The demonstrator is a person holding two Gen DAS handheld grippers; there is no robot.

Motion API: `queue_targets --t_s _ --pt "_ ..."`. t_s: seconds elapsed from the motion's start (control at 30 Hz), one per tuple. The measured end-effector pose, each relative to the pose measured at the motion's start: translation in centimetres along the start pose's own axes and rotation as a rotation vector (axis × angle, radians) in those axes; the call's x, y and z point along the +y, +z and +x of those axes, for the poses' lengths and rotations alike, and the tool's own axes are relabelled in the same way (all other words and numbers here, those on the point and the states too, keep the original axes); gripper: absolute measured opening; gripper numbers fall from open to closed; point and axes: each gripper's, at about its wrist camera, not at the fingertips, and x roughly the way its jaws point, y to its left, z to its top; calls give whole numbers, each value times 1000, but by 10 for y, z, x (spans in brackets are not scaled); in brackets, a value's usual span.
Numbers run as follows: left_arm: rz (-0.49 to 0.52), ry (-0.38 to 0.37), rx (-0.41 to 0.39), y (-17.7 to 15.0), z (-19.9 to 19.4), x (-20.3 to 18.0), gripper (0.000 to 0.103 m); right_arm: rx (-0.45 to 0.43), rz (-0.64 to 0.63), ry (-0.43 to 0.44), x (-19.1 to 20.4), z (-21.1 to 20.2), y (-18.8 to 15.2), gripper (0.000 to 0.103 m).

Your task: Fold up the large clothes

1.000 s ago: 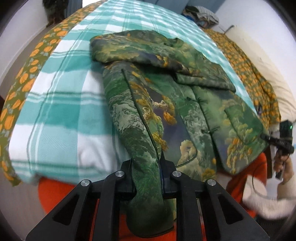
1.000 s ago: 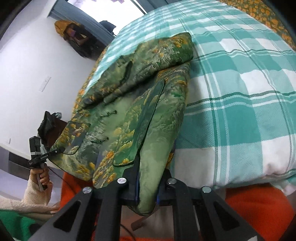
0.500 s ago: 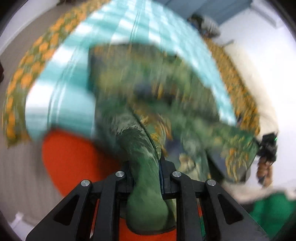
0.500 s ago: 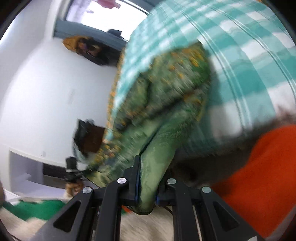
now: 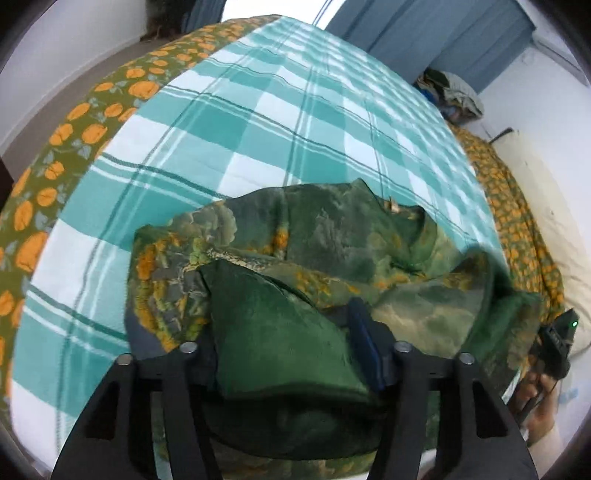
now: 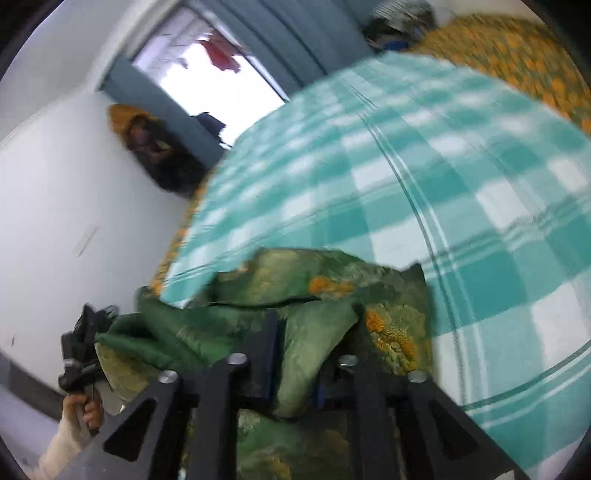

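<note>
A green brocade jacket [image 5: 332, 254] with orange and gold landscape print lies bunched on the teal checked blanket [image 5: 258, 122] of a bed. Its lower part is doubled over toward the collar. My left gripper [image 5: 291, 354] is shut on a thick dark green fold of the jacket hem. My right gripper [image 6: 295, 365] is shut on another fold of the jacket [image 6: 306, 288], held over the near part of the blanket [image 6: 443, 177]. Each gripper shows at the edge of the other's view, the right gripper [image 5: 554, 343] at the right and the left gripper [image 6: 81, 354] at the lower left.
An orange-flowered green bedspread [image 5: 62, 147] runs along both sides of the blanket. A pile of clothes [image 5: 454, 92] sits at the far right corner by blue curtains [image 5: 424, 33]. A white wall [image 6: 55, 184] and a bright window [image 6: 221, 70] stand beyond the bed.
Both grippers have swung up and forward over the bed, carrying the jacket's hem toward its collar. The jacket, flat and spread out before, is now doubled over and bunched.
</note>
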Motion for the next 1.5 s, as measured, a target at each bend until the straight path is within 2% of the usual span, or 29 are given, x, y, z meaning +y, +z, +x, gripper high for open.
queue_targets --t_s 0.07,0.1,0.17,0.2,0.23,0.27,0.33,0.37,0.47,0.53,0.63,0.7,0.73,0.77,0.83,0.9,1.0,1.07,1.13,1.2,1.33,1.47,1.5 --pt "-32 -71 -26 -1 -10 7 72 -17 62 5 -7 3 -4 92" --pt "-38 -99 -38 -2 -17 7 78 -39 67 33 -6 -3 -4 95" --pt "-26 -130 -83 -3 -32 11 90 -66 53 81 -3 -16 -3 96" --pt "-1 -95 -122 -4 -42 13 99 -80 31 96 -3 -25 1 96" --pt "24 -70 -142 -6 -47 13 100 -85 14 87 -3 -28 3 97" --pt "55 -51 -146 -7 -49 14 100 -80 -19 36 -5 -33 6 97" --pt "98 -56 -113 -10 -42 18 100 -43 -74 -73 -8 -32 6 97" --pt "103 -68 -98 -12 -38 19 100 -23 -103 -100 -9 -30 4 97" --pt "124 -64 -32 -13 -11 15 101 33 -162 -108 -14 -11 -4 97" --pt "152 -2 1 -9 15 5 101 78 -177 -111 -13 5 -10 97" --pt "155 76 -2 -2 41 -8 100 126 -244 -211 1 36 -16 96" --pt "135 83 -27 -4 44 -11 100 126 -291 -274 12 46 -18 72" --pt "119 70 -37 -5 43 -10 100 122 -306 -329 16 49 -18 38" --pt "108 51 -46 -4 42 -8 100 119 -311 -353 17 48 -17 20" --pt "81 23 -56 -4 37 0 99 103 -313 -347 21 43 -10 15" --pt "18 -32 -40 -1 34 13 100 94 -358 -347 27 40 -6 15" --pt "-90 -179 -29 0 19 36 100 122 -344 -336 21 42 -5 15" --pt "-112 -252 -49 -2 1 52 100 121 -296 -316 12 44 -5 24" --pt "-81 -266 -58 -4 -11 61 101 112 -233 -278 1 41 -8 32" --pt "-12 -253 -35 -6 -16 65 102 112 -186 -246 -7 43 -8 34" --pt "86 -244 97 -12 7 54 102 121 -145 -175 -12 43 -8 53" --pt "166 -101 74 2 35 29 101 158 -191 -173 -3 50 -11 66" --pt "149 -63 59 10 43 23 94 176 -210 -191 0 54 -11 67"
